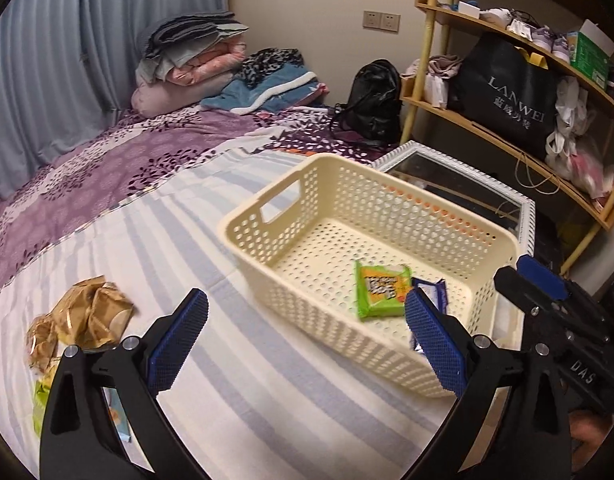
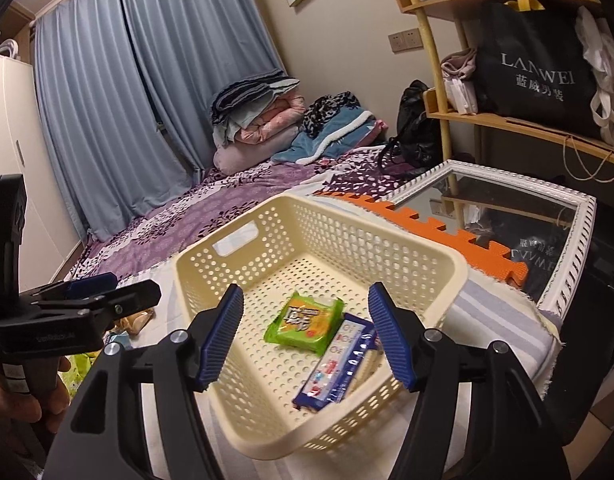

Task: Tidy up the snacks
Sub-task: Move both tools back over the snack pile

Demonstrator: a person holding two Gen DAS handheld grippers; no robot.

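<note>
A cream perforated basket [image 1: 307,240] [image 2: 427,256] stands on the striped sheet. Inside it lie a green snack pack [image 1: 381,290] [image 2: 305,322] and a blue snack pack [image 2: 335,368], whose end [image 1: 431,286] shows behind my left gripper's right finger. My left gripper [image 1: 307,336] [image 2: 123,288] is open wide at the basket's near left side, with nothing held. My right gripper [image 2: 307,336] [image 1: 519,276] hovers open over the basket's near rim, above both packs, its pads touching neither. Crumpled gold wrapped snacks [image 1: 83,320] and a green pack [image 1: 41,404] lie on the sheet to the left.
A white-framed mirror [image 2: 507,184] and an orange foam mat [image 2: 447,236] lie just behind the basket. A wooden shelf [image 2: 507,120] with a black bag [image 2: 535,64] stands at right. Folded bedding [image 1: 195,60] and a black backpack [image 1: 375,100] sit at the far end of the bed.
</note>
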